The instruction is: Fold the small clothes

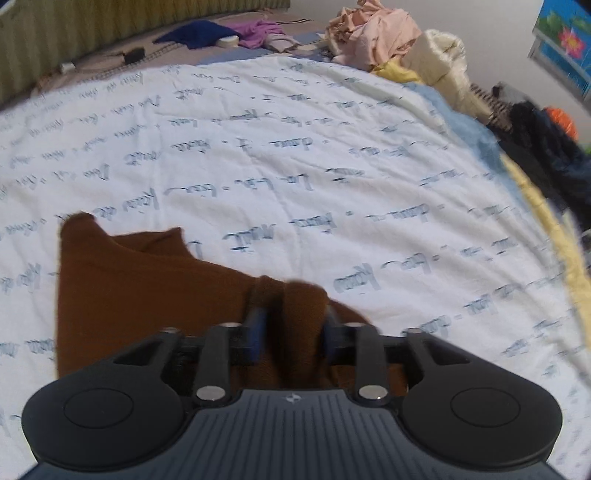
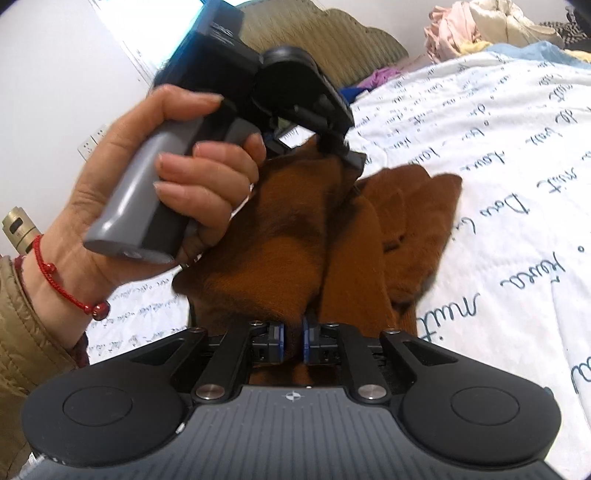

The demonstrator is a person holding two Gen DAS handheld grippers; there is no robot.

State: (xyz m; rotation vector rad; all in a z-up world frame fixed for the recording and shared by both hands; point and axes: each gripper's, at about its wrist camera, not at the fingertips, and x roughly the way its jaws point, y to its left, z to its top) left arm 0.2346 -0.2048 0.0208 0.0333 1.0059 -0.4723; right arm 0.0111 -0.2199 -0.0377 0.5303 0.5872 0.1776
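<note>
A brown garment [image 1: 129,295] lies partly folded on the white sheet with blue writing [image 1: 332,147]. In the left wrist view my left gripper [image 1: 291,314] stands open, its jaws apart; a bunched fold of the brown cloth lies between them and drapes over the tips. The right wrist view shows a hand [image 2: 177,177] holding that left gripper [image 2: 343,155] over the far end of the garment [image 2: 280,240]. My right gripper [image 2: 293,332] has its jaws close together, with brown cloth filling the narrow gap at the near end.
A heap of pink and cream clothes [image 1: 376,33] sits at the far edge of the bed. A dark blue cloth [image 1: 199,33] and a purple one [image 1: 255,31] lie near the striped headboard [image 1: 74,29]. Dark clothing [image 1: 546,147] is piled off the right side.
</note>
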